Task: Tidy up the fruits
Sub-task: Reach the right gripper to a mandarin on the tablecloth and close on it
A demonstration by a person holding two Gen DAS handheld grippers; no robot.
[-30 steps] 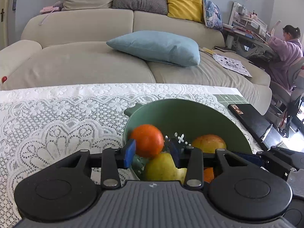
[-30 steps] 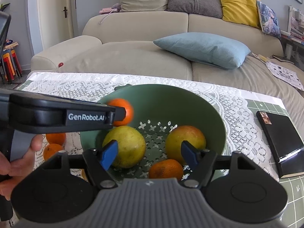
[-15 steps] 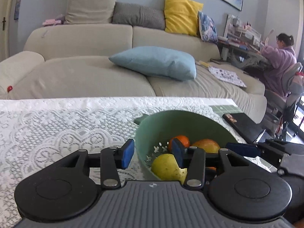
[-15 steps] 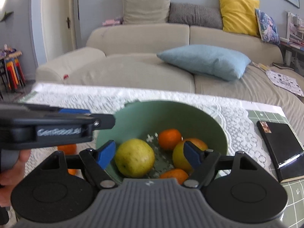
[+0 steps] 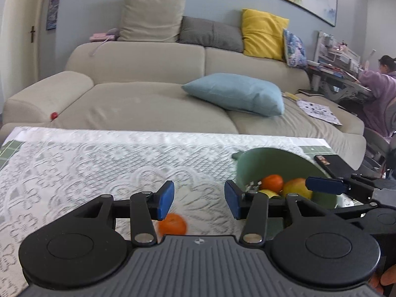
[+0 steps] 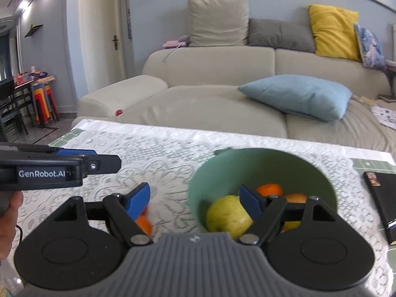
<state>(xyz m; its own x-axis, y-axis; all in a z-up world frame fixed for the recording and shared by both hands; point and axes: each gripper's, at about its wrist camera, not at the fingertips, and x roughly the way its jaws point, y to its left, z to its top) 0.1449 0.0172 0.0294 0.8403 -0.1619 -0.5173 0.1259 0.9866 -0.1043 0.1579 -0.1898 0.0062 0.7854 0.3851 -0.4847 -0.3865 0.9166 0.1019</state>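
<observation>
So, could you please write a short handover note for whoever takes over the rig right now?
Left tool: open, empty, over the cloth, an orange just below it.
Right tool: open, empty, in front of the bowl.
Bowl holds an apple, an orange and more fruit.
Left to do: bowl the loose orange on the cloth; others may lie hidden behind the tools.

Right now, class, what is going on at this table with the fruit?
A person holds a two-finger tool in each hand, sorting fruit into a green bowl on a lace-covered table. The bowl holds a yellow-green apple and a mandarin, among other fruit. Both the left tool and the right tool are open and hold nothing. Another mandarin lies loose on the lace below the left tool.
</observation>
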